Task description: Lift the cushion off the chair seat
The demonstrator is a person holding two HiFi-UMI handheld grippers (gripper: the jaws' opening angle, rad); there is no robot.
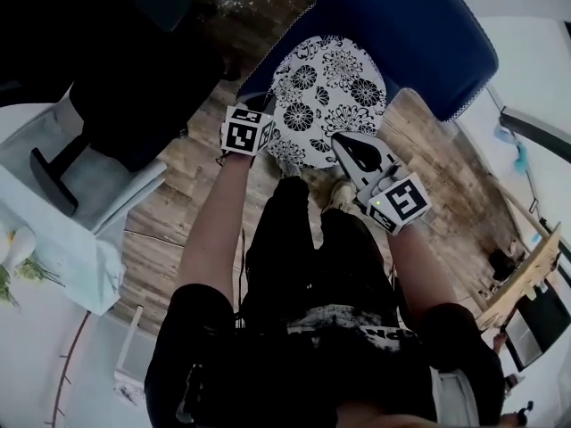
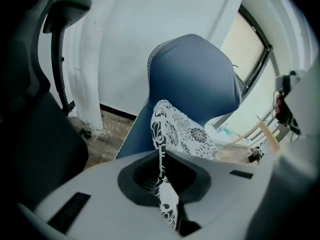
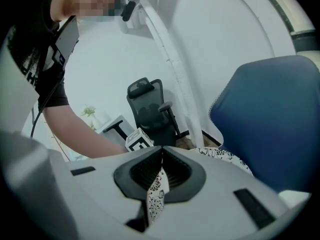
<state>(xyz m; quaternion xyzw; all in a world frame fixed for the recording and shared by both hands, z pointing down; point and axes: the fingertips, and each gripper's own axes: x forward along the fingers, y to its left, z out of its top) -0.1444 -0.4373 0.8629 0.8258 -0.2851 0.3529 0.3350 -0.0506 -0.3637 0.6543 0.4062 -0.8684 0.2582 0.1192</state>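
A round white cushion with black flower print (image 1: 326, 96) is held up in front of the blue chair (image 1: 410, 34). My left gripper (image 1: 270, 132) is shut on the cushion's left edge; in the left gripper view the cushion (image 2: 185, 134) rises from between the jaws and its fabric edge (image 2: 161, 179) is pinched there. My right gripper (image 1: 346, 157) is shut on the cushion's lower right edge; the right gripper view shows a flap of the printed fabric (image 3: 156, 191) clamped between the jaws. The blue chair back (image 2: 195, 79) stands behind the cushion.
A black office chair (image 3: 150, 109) stands left on the wooden floor (image 1: 178, 203), with a white desk (image 1: 53, 230) beside it. A wooden frame (image 1: 526, 279) stands at the right. The person's legs (image 1: 303, 239) are directly below the cushion.
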